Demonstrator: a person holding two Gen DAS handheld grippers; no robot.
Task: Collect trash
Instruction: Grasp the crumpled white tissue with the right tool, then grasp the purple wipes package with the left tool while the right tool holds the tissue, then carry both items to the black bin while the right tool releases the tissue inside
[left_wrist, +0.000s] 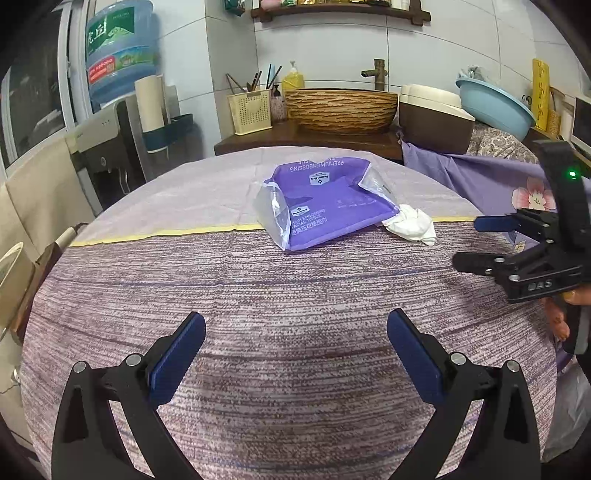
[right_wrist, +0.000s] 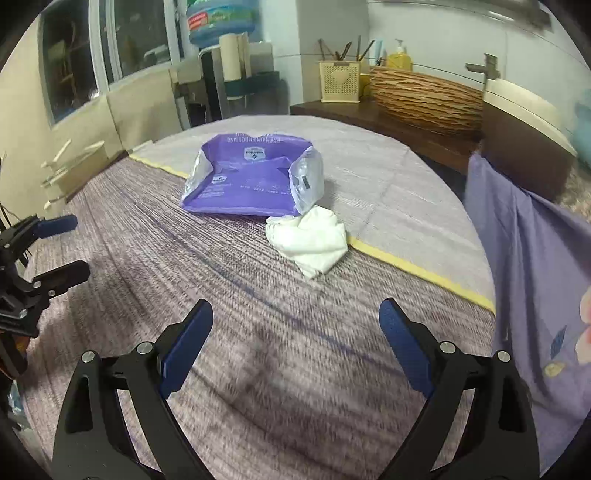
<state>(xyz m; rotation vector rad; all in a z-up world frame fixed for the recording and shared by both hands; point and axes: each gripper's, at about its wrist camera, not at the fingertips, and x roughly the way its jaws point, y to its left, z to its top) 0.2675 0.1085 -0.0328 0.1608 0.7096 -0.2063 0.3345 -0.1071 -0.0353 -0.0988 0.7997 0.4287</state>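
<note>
left wrist view: the left tool (left_wrist: 295, 325) hovers over the round worktop covered in a purple-and-white woven cloth (left_wrist: 295, 295), its two blue-padded fingers (left_wrist: 177, 362) spread wide apart with nothing between them. well ahead, past the middle of the worktop, lies the empty purple plastic tissue wrapper with clear end panels (left_wrist: 325, 203), slumped open. a crumpled white tissue (left_wrist: 412, 223) sits touching the wrapper's right corner. the right tool (left_wrist: 476, 243) comes in from the right edge, near the tissue but apart from it, its fingers also parted and empty.

right wrist view: the right tool (right_wrist: 295, 317) shows the same wide gap, holding nothing. the crumpled white tissue (right_wrist: 310, 243) lies straight ahead, nearer than the purple wrapper (right_wrist: 251, 181) just behind it, at the yellow hem of the cloth. the left tool (right_wrist: 62, 247) is at the far left, open and empty.

as i judge it, the collecting has barely begun: both pieces of trash lie untouched on the worktop, and no bin or bag for them shows clearly. picking up the tissue, then the wrapper, is all left to do.
</note>
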